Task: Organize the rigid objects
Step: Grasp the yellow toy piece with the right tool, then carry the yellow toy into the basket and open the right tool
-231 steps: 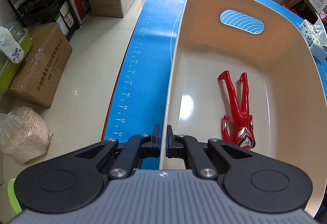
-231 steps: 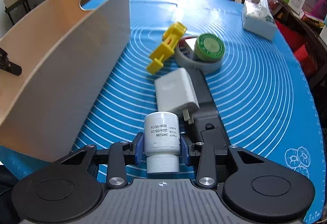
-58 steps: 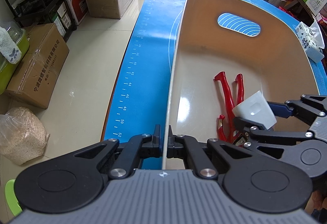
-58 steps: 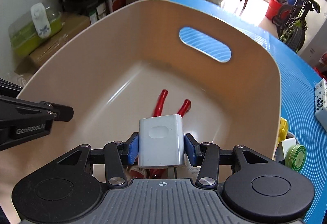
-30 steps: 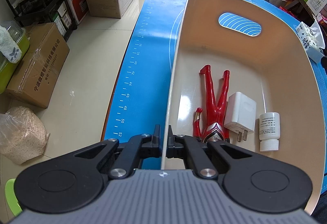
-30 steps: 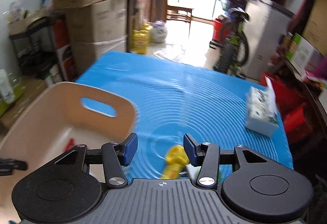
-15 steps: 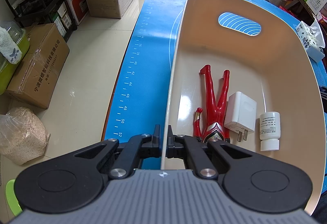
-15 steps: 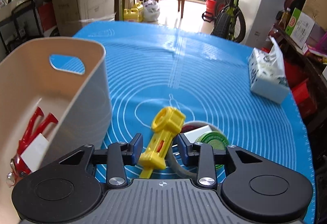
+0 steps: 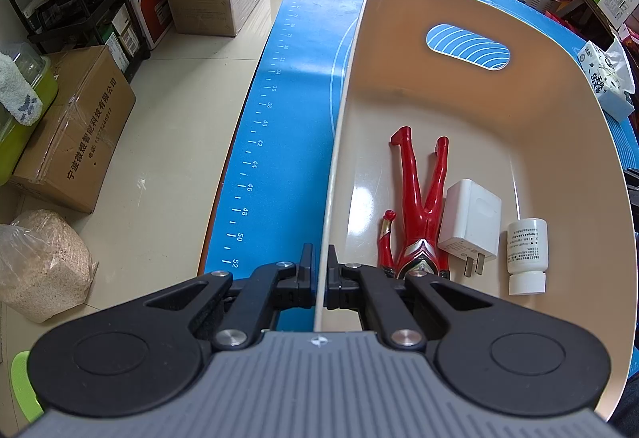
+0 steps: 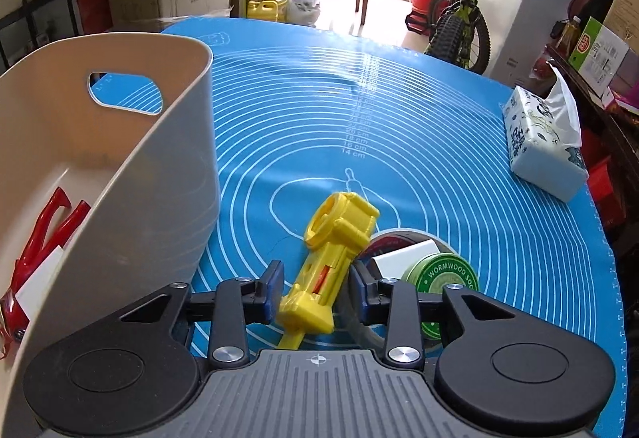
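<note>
Left gripper (image 9: 317,270) is pinched tight on the beige bin (image 9: 479,106) rim at 6 o'clock. Inside: red figure (image 9: 419,206), white charger (image 9: 471,224), white bottle (image 9: 526,254). Right gripper (image 10: 317,288) sits open around the yellow toy (image 10: 331,250), green tin (image 10: 443,278) at 3 o'clock.

- A beige tub (image 9: 559,110) with a handle hole fills the right of the left wrist view.
- A red toy figure (image 9: 419,206), a white plug (image 9: 471,222) and a small white bottle (image 9: 526,254) are laid flat side by side inside it, lower right.
- A yellow toy (image 10: 331,254) is seen lying tilted on the mat, lower middle of the right wrist view, beside a green round tin (image 10: 443,278).
</note>
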### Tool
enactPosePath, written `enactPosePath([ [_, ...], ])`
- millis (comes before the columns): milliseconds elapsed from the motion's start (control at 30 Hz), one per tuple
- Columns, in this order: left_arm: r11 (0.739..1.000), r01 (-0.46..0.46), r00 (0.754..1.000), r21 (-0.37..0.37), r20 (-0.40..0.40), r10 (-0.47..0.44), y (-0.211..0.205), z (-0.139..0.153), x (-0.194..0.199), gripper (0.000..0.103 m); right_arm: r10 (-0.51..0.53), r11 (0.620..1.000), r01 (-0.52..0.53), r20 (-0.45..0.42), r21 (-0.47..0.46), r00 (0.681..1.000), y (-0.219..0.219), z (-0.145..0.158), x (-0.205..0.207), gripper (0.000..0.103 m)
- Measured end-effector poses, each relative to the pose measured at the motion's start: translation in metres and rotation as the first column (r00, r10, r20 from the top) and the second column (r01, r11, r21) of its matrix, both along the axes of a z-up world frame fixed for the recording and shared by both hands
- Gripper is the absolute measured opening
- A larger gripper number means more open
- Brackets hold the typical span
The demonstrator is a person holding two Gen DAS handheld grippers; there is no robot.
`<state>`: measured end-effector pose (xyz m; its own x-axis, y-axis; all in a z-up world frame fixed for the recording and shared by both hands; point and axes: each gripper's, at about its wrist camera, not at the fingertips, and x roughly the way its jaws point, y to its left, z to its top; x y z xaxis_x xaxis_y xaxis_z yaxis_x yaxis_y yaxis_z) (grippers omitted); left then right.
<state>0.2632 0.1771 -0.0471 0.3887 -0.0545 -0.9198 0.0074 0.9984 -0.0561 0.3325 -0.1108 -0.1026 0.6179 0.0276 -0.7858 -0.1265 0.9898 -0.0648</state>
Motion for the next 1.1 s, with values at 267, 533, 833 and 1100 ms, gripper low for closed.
enactPosePath([
  [267, 1.000, 0.001, 1.000, -0.003, 0.000, -0.001, -0.001, 0.000, 0.000, 0.005, 0.026, 0.999, -0.026, 0.007, -0.028, 1.000, 0.008, -0.002, 0.004, 0.038],
  [533, 1.000, 0.002, 1.000, -0.002, 0.000, -0.002, -0.001, 0.000, 0.001, 0.005, -0.005, 1.000, 0.005, -0.038, 0.007, 0.999, 0.003, -0.007, 0.018, 0.032],
  [833, 1.000, 0.000, 1.000, -0.004, -0.001, 0.000, -0.002, 0.001, 0.001, 0.004, -0.032, 0.998, 0.030, 0.026, 0.056, 0.999, -0.006, 0.009, 0.001, 0.028],
  [1100, 1.000, 0.002, 1.000, -0.003, -0.001, -0.002, 0.000, 0.000, 0.001, 0.004, -0.059, 0.996, 0.051, 0.105, 0.078, 0.993, -0.018, 0.056, -0.027, 0.028],
])
